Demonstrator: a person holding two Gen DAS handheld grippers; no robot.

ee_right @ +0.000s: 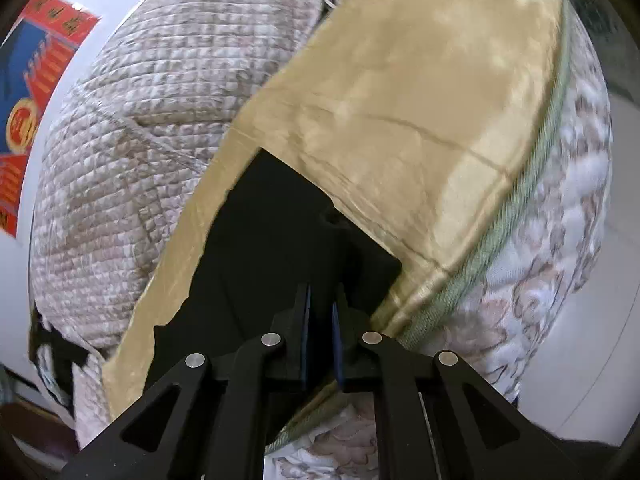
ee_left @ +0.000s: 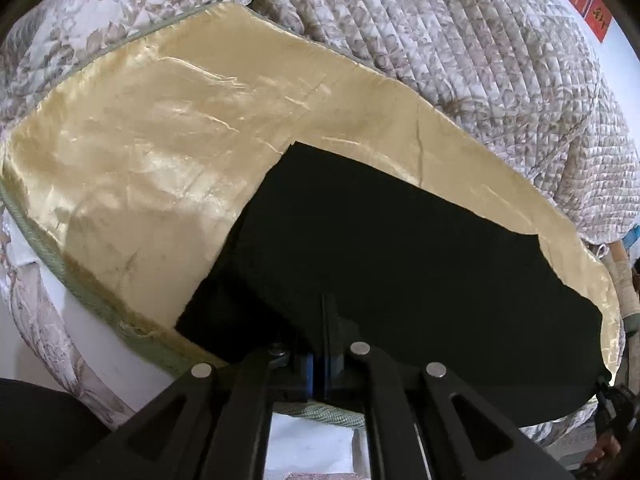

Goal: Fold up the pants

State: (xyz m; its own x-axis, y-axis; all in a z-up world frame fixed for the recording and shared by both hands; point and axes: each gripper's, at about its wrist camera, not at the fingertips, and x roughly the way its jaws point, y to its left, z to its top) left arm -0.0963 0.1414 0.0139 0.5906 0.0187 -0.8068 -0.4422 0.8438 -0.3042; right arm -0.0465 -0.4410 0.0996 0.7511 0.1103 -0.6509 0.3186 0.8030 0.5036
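Observation:
Black pants (ee_left: 400, 248) lie flat and partly folded on a shiny gold cloth (ee_left: 160, 152) that covers the bed. My left gripper (ee_left: 326, 320) is shut on the pants' near edge, fingers pressed together with dark fabric between them. In the right wrist view the pants (ee_right: 272, 248) run away from me on the gold cloth (ee_right: 420, 120). My right gripper (ee_right: 322, 308) sits over the pants' near edge with a narrow slit between its fingers; the dark fabric hides whether it pinches any.
A quilted floral duvet (ee_left: 460, 40) is heaped behind the gold cloth, also in the right wrist view (ee_right: 132, 140). The mattress edge with green piping (ee_left: 80, 288) (ee_right: 500, 240) runs close by. A red and blue poster (ee_right: 36, 80) hangs on the white wall.

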